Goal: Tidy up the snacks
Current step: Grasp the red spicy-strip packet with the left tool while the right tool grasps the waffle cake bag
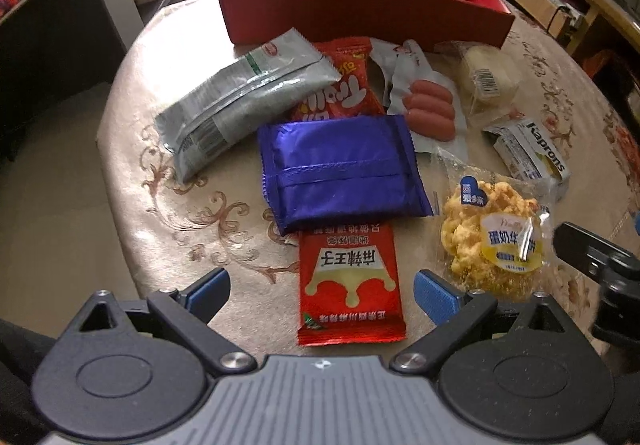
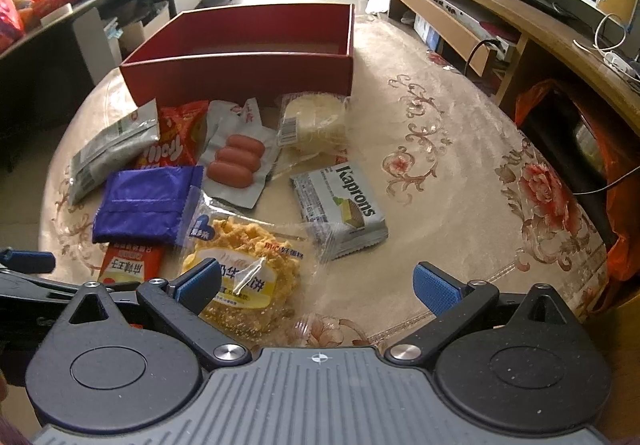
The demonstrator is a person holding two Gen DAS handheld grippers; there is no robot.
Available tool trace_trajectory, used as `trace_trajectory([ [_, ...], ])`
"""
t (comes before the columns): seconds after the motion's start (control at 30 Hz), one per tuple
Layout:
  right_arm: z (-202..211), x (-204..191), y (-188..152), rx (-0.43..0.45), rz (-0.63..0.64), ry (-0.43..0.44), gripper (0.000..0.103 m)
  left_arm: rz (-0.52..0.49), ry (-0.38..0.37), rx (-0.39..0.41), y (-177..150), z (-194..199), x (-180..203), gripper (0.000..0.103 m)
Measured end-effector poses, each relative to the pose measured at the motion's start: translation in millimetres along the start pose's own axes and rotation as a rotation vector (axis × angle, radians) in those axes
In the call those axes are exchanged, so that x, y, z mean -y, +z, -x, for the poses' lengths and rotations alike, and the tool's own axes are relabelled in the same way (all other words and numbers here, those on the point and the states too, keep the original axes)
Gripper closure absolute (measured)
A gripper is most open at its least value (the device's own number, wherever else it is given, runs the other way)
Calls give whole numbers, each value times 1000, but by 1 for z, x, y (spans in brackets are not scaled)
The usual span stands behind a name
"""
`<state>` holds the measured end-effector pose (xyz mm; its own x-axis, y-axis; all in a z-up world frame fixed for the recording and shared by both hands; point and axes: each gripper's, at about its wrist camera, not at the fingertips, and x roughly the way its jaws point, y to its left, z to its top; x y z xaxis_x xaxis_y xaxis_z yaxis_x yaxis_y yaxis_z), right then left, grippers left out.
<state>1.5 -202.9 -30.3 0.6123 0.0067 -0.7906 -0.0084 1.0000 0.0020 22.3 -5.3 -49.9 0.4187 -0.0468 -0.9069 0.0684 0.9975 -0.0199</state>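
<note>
Box: red box point(image 2: 248, 75) of stiff card, rectangular and open-topped, sits at the far side of the table point(image 2: 440, 185); nothing shows inside it
Cloth: glossy beige tablecloth with scrolled leaf and rose print, smooth, catching glare
Snacks: all loose on the cloth in front of the box, none in it; crinkled silver-grey foil pouch point(image 1: 244, 97) lies at the far left, slanting; red foil bag point(image 1: 344, 85) is tucked partly under it
Centre: shiny purple packet point(image 1: 340, 173), flat and square with a sealed seam, overlaps the red sachet point(image 1: 350, 285) nearest the camera
Right side: three plump sausages point(image 2: 236, 159) in a clear vacuum pack; pale bun point(image 2: 316, 121) in a cloudy wrap; Kaprons wafer pack point(image 2: 344, 209), matte grey; craggy golden pastry point(image 2: 244, 277) in clear film
Left gripper point(image 1: 322, 291): jaws spread wide, ribbed blue pads either side of the red sachet, gripping nothing
Right gripper point(image 2: 316, 285): jaws spread wide too, left pad over the pastry wrap, nothing pinched
</note>
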Motion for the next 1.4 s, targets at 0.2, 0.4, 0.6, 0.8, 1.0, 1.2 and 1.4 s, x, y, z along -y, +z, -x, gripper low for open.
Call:
trace_trajectory([
  [0.2, 3, 6, 1, 9, -22, 14, 0, 6, 34, -30, 6, -18, 5, 4],
  [0.4, 7, 6, 1, 22, -21, 33, 0, 32, 32, -35, 10, -28, 0, 3],
  [0.6, 10, 7, 1, 29, -26, 42, 0, 20, 8, -33, 5, -22, -7, 17],
  [0.8, 12, 6, 0, 36, -13, 53, 1, -12, -3, -27, -7, -9, -10, 37],
  [1.0, 12, 4, -1, 32, -1, 58, 1, -44, -13, -24, -16, -2, -10, 43],
  [1.2, 11, 3, -1, 27, 4, 63, 2, -27, -26, -38, -7, -5, -12, 42],
  [1.4, 9, 3, 1, 22, -9, 64, 1, -31, 9, -9, 12, -19, -5, 26],
])
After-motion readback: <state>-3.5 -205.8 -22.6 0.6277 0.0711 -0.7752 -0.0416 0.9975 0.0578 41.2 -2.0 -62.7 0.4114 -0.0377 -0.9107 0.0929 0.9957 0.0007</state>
